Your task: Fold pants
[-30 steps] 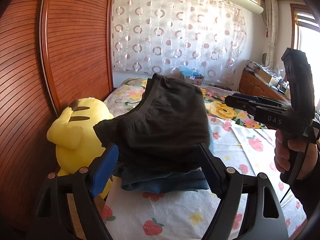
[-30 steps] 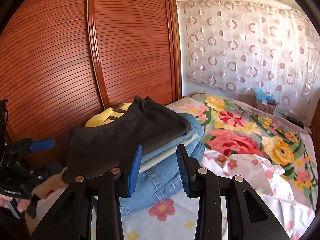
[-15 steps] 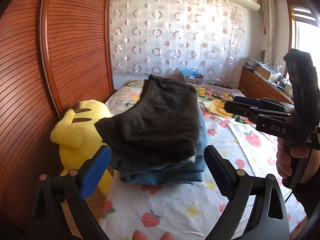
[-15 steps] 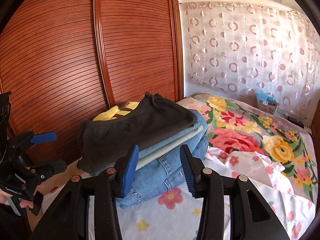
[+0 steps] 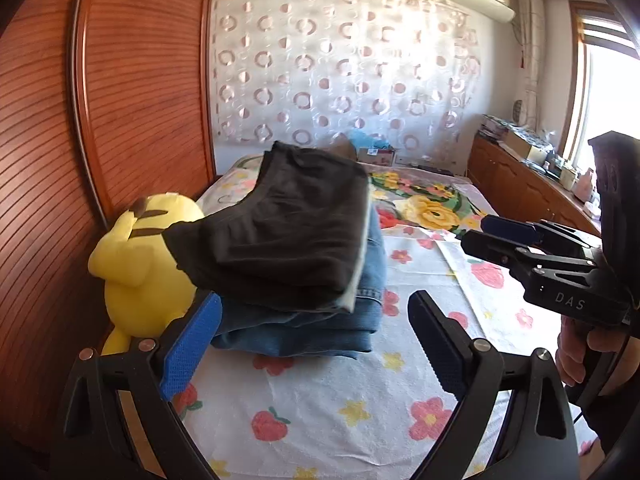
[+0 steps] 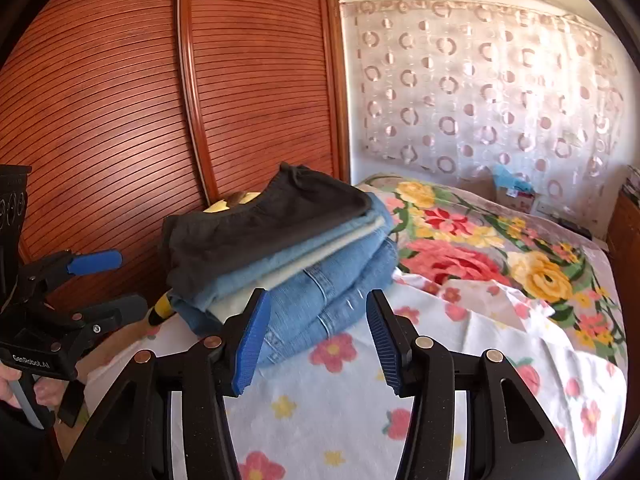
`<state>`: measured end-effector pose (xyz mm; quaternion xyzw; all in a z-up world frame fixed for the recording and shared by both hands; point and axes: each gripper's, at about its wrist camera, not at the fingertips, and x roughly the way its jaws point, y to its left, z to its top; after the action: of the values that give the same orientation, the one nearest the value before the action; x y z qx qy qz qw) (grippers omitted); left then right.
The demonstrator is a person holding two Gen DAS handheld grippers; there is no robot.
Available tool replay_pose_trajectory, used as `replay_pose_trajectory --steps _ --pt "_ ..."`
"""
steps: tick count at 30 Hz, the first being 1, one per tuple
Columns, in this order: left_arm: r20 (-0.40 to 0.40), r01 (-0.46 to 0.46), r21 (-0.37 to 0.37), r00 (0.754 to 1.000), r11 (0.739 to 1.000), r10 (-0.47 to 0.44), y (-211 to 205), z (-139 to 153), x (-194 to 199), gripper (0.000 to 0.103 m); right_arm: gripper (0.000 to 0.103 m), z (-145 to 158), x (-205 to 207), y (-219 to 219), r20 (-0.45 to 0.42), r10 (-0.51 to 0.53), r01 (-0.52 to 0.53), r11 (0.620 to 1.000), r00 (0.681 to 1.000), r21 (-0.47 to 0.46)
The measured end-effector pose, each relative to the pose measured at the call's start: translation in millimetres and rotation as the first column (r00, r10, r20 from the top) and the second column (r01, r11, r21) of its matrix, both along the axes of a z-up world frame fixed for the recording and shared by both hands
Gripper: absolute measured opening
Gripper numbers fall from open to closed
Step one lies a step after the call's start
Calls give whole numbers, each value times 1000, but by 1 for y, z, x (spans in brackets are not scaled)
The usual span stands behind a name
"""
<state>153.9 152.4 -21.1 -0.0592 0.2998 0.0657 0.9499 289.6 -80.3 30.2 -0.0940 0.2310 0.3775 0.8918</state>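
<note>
While nothing sits between either pair of tongs, both hang back from the pile, w/ jaws spread wide, which reads as hands-off after stacking rather than a grip in progress.

Going left to right: the reddish slatted wooden wardrobe door (image 5: 120, 100) walls off the left side. Against it leans a yellow plush toy w/ dark ear stripes (image 5: 136, 264), prob. just parked there; it flanks the pile's left side, so the stack can't spread that way. The left tongs (image 5: 312, 344) point at the pile from the near side, blue pads well apart, holding nothing.

Next, the task item: folded charcoal-black soft pants w/ elastic waistband (image 5: 280, 228) lie on top of a stack of folded blue denim jeans (image 6: 320, 280), w/ a pale layer sandwiched between. Stack rests on the white bed sheet w/ strawberry and flower print (image 5: 320, 408). Black pair overhangs at the waistband end twd the plush; judged a bit untidy but stable.

Right tongs (image 6: 320, 336) face the stack's denim edge, also apart and empty. Fold looks done.
</note>
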Motion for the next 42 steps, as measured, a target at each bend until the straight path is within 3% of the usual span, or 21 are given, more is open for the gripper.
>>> replay_pose_trajectory --steps 5,15,31,42 --pt "1 33 -5 999 999 -33 -14 2 -5 95 66 -2 -20 -18 -7 -56 56 998 998 9" --pt "-3 113 10 994 994 -113 -62 5 -17 95 68 -5 -72 -59 -29 -201 201 980 979 -8" --pt "17 254 46 967 966 -255 -157 25 -52 95 68 20 -176 -132 14 -407 407 913 913 20" --pt "34 282 69 958 957 -284 -181 30 -74 95 69 26 -219 -146 35 -485 481 873 874 81"
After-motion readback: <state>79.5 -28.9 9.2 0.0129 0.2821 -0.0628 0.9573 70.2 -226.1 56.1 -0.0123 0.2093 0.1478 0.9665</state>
